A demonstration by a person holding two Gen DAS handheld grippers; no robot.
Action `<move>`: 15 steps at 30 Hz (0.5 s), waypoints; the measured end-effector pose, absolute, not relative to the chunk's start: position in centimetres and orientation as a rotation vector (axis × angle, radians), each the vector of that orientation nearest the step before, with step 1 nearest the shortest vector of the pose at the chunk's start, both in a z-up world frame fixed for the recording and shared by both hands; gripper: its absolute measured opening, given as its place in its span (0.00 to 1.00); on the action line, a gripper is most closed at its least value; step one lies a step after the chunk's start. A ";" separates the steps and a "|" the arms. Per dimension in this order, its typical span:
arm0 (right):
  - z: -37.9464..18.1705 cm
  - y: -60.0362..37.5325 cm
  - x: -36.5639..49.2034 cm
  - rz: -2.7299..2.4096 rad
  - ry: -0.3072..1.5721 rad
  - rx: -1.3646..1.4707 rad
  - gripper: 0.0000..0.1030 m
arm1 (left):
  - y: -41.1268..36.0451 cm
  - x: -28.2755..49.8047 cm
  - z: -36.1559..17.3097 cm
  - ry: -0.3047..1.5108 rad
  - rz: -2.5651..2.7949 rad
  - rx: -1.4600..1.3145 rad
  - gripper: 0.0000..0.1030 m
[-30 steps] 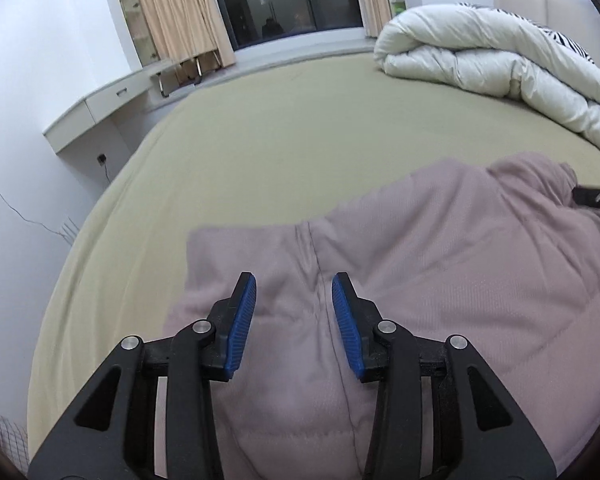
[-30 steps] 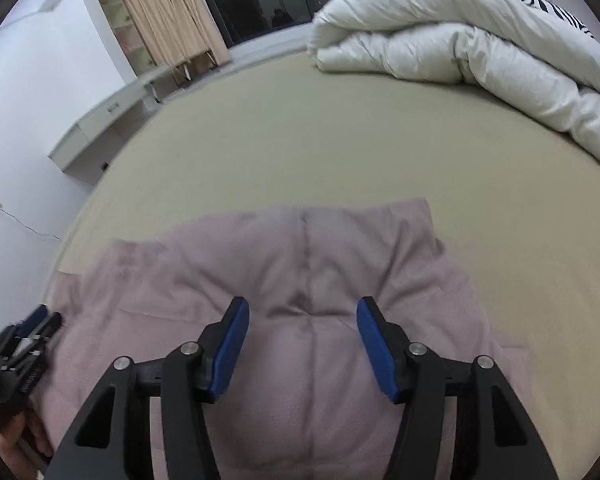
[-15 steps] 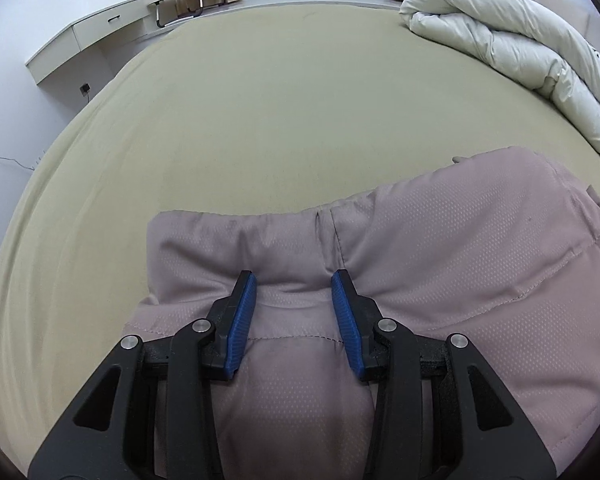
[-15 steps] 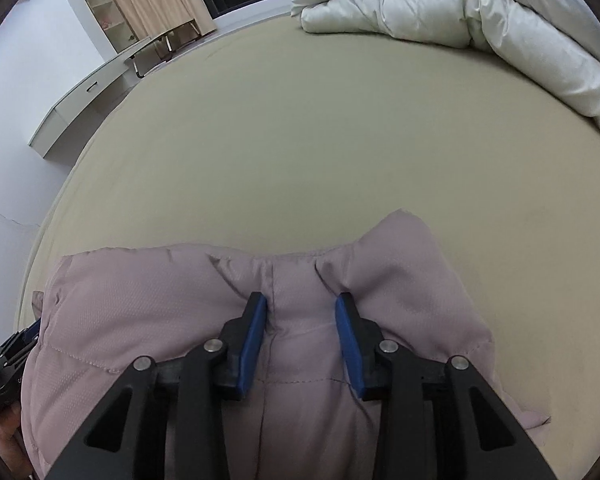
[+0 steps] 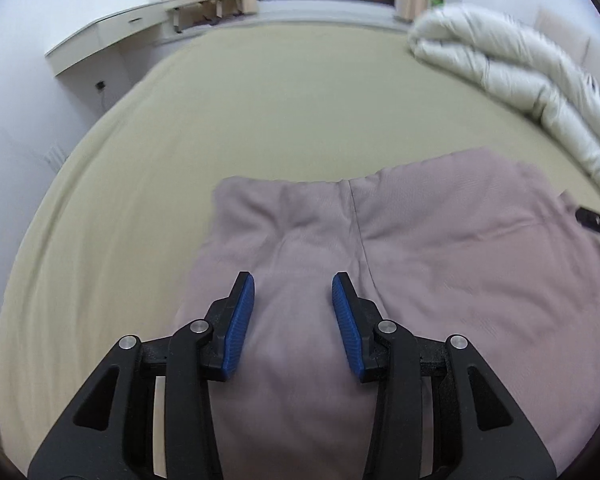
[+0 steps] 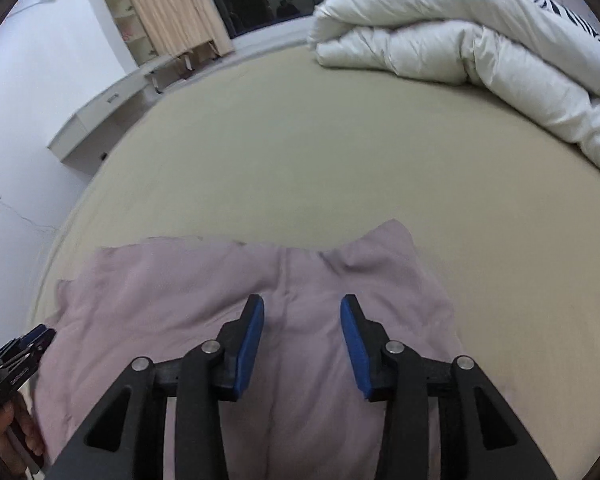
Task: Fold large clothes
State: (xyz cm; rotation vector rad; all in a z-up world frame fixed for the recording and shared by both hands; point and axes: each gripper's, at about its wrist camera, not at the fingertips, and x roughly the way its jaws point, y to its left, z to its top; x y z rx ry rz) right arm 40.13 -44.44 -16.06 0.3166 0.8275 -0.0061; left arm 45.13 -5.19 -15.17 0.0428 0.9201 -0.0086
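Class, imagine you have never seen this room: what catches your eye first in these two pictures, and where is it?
A padded mauve garment lies bunched on the near part of the olive bed. A rolled white duvet sits at the bed's far right. Blue-padded grippers, left gripper and right gripper, hang over the garment.

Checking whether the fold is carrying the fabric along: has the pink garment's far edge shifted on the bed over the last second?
Yes. In the right wrist view the pink garment now ends farther from the white duvet, its edge pulled nearer, leaving more bare bed sheet.
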 end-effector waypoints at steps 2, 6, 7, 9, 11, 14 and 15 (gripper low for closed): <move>-13.5 -43.4 35.1 0.043 0.733 0.313 0.49 | -4.8 41.7 -14.6 0.886 -0.026 -0.003 0.38; -16.0 -41.2 29.8 0.031 0.745 0.184 0.72 | -4.6 38.9 -16.9 0.836 -0.057 -0.014 0.40; -18.1 -41.3 29.9 0.022 0.789 0.169 0.73 | -4.3 38.6 -17.3 0.822 -0.075 -0.027 0.40; -20.2 -42.0 27.8 0.065 0.648 0.172 0.74 | -3.9 38.3 -17.7 0.802 -0.103 -0.052 0.40; -21.2 -42.4 27.4 0.076 0.610 0.201 0.74 | -4.2 37.8 -18.0 0.790 -0.103 -0.022 0.41; -21.4 -42.4 27.7 0.057 0.619 0.193 0.74 | -4.1 37.0 -18.9 0.781 -0.085 0.025 0.41; -21.4 -42.4 27.7 0.058 0.621 0.195 0.74 | -3.8 36.9 -19.1 0.783 -0.086 0.018 0.41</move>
